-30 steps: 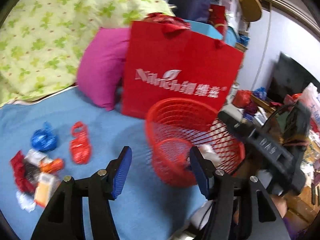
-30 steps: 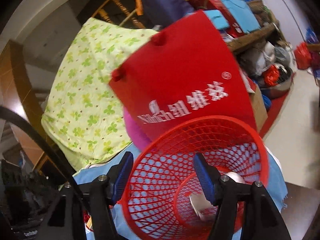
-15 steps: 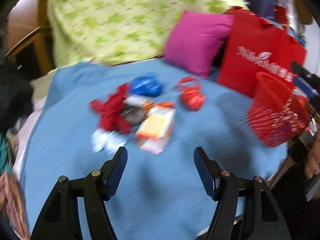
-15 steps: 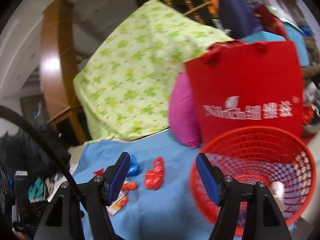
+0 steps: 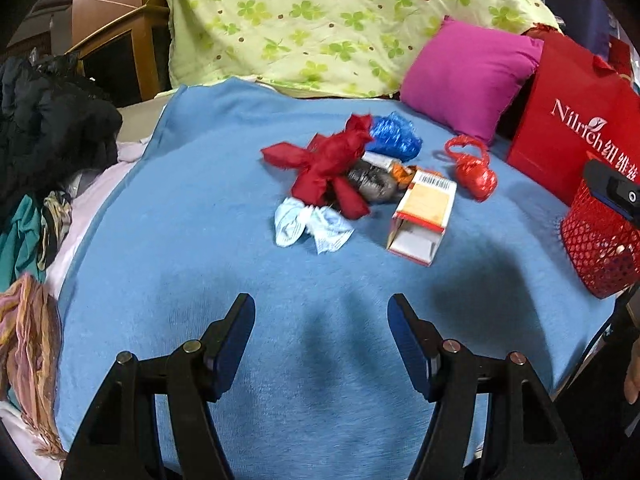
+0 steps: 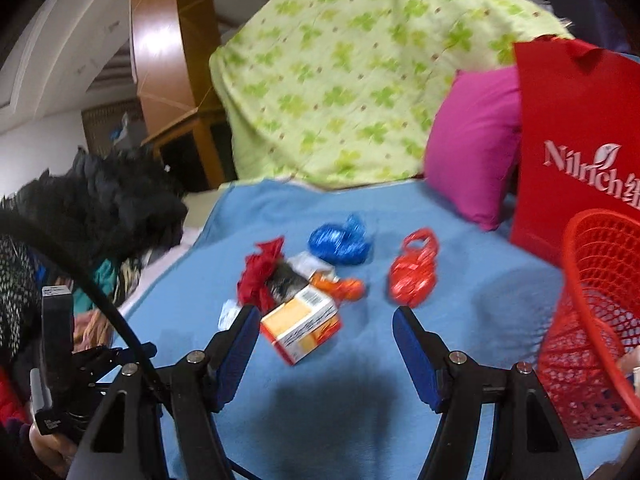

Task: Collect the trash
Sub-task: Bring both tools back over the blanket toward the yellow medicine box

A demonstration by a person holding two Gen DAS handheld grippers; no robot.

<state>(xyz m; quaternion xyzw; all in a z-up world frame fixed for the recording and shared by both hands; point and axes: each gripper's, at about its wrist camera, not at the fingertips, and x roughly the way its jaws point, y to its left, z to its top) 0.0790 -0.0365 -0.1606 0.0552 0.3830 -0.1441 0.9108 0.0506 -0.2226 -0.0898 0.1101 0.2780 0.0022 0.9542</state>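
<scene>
A pile of trash lies on the blue blanket (image 5: 192, 248): a crumpled red bag (image 5: 324, 164), a blue foil bag (image 5: 396, 136), a knotted red bag (image 5: 474, 170), an orange-and-white carton (image 5: 424, 216), a pale blue tissue (image 5: 312, 226) and a dark wrapper (image 5: 370, 180). The red mesh basket (image 5: 596, 248) stands at the blanket's right edge. My left gripper (image 5: 320, 304) hangs open and holds nothing, well short of the pile. My right gripper (image 6: 326, 312) is open too, with the carton (image 6: 300, 324) just beyond its left fingertip, untouched. The basket (image 6: 592, 320) is to its right.
A green clover quilt (image 5: 320, 20) and a magenta pillow (image 5: 468, 76) lie behind the pile. A red paper bag (image 5: 568, 128) stands behind the basket. Dark clothes (image 5: 52, 128) and a striped scarf (image 5: 28, 348) crowd the blanket's left side. Wooden furniture (image 6: 168, 60) rises at the back left.
Both grippers swung left, away from the red basket, and now face the trash pile. Their jaws stand a little wider than a second ago. The left one also tipped downward.
</scene>
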